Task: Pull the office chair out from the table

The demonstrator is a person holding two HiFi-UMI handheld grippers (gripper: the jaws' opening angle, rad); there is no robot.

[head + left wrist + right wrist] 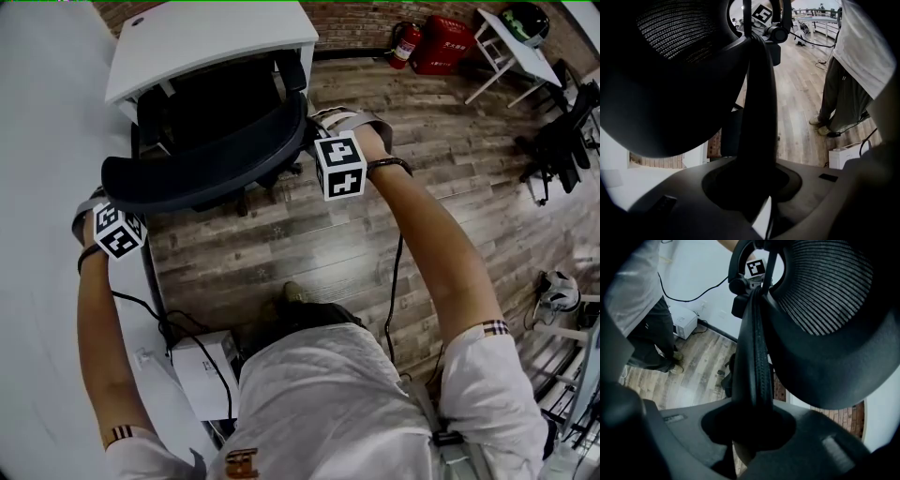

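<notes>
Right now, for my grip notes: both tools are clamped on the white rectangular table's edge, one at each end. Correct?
No. The left tool and right tool are clamped on the black mesh office chair's backrest, one at each end, not the white table; both gripper views show it.

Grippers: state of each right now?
Left gripper: shut on the chair back's edge.
Right gripper: shut on the chair back's opposite edge.

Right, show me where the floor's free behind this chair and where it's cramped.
Free: the bare wood floor between the chair and the person's shoe, widening rightward toward the fire extinguisher. Crowded: left, by the white box and cables.
</notes>
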